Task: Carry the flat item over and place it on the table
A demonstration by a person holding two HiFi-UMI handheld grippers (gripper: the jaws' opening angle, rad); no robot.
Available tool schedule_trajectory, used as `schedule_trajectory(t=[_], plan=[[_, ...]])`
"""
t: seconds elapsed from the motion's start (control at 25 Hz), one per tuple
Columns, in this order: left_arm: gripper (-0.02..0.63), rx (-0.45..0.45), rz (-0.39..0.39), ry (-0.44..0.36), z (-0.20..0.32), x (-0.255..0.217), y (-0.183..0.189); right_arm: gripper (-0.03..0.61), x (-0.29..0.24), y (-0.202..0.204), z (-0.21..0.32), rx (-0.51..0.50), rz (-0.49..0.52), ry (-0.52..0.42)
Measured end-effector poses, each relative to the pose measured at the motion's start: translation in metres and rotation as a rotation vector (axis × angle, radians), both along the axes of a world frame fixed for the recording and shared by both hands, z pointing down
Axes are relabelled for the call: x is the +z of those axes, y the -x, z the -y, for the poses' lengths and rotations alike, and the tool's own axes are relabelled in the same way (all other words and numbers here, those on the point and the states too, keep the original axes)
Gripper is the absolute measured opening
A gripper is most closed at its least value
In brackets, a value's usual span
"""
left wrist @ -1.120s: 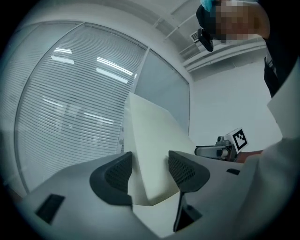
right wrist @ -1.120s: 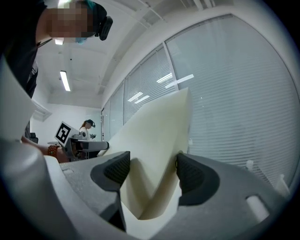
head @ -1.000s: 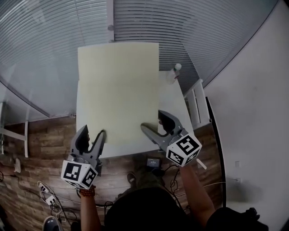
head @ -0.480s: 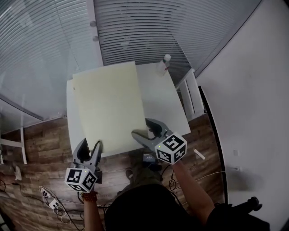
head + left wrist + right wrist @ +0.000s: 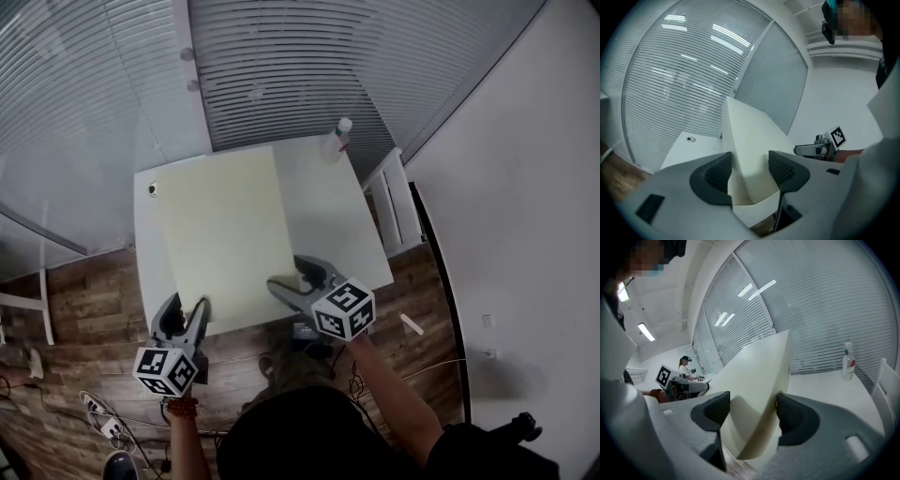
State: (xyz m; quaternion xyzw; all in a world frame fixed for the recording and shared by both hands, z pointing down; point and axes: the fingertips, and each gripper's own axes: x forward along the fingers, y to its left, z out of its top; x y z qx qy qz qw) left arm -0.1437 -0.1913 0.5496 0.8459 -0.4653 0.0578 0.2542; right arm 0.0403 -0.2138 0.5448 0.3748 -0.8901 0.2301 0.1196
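Grey jaws of the left gripper (image 5: 192, 309) are clamped on the near left corner of the flat board (image 5: 220, 230) — the right gripper (image 5: 289, 274) clamps the near right corner. The board is pale cream, plain and smooth, held tilted over the left part of the white table (image 5: 328, 211) — a bottle (image 5: 336, 141) stands at the table's far edge.

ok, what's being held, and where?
The cream flat board, by its near edge: left gripper at the left corner, right gripper at the right corner.
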Motion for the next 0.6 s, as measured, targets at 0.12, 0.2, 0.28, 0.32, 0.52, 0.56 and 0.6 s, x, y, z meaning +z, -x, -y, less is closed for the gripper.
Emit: schedule_trajectory(t=[0.12, 0.2, 0.28, 0.32, 0.52, 0.56, 0.6], plan=[[0.245, -0.003, -0.004, 0.014, 0.012, 0.005, -0.001, 0.308, 0.004, -0.001, 0.012, -0.001, 0.002, 0.015], [0.246, -0.005, -0.008, 0.025, 0.024, 0.007, -0.002, 0.308, 0.007, -0.002, 0.023, 0.003, 0.008, 0.03], [0.246, -0.006, -0.01, 0.03, 0.034, 0.008, -0.004, 0.308, 0.009, -0.004, 0.033, 0.007, 0.014, 0.043], [0.245, -0.006, -0.009, 0.033, 0.038, 0.008, -0.005, 0.308, 0.01, -0.005, 0.037, 0.008, 0.015, 0.048], [0.246, -0.003, -0.007, 0.057, 0.065, 0.015, -0.014, 0.308, 0.017, -0.014, 0.064, 0.008, 0.015, 0.07], [0.245, -0.004, -0.004, 0.063, 0.071, 0.017, -0.016, 0.308, 0.019, -0.016, 0.071, 0.007, 0.015, 0.075], [0.246, -0.005, -0.002, 0.068, 0.077, 0.02, -0.018, 0.308, 0.022, -0.018, 0.077, 0.005, 0.016, 0.081]])
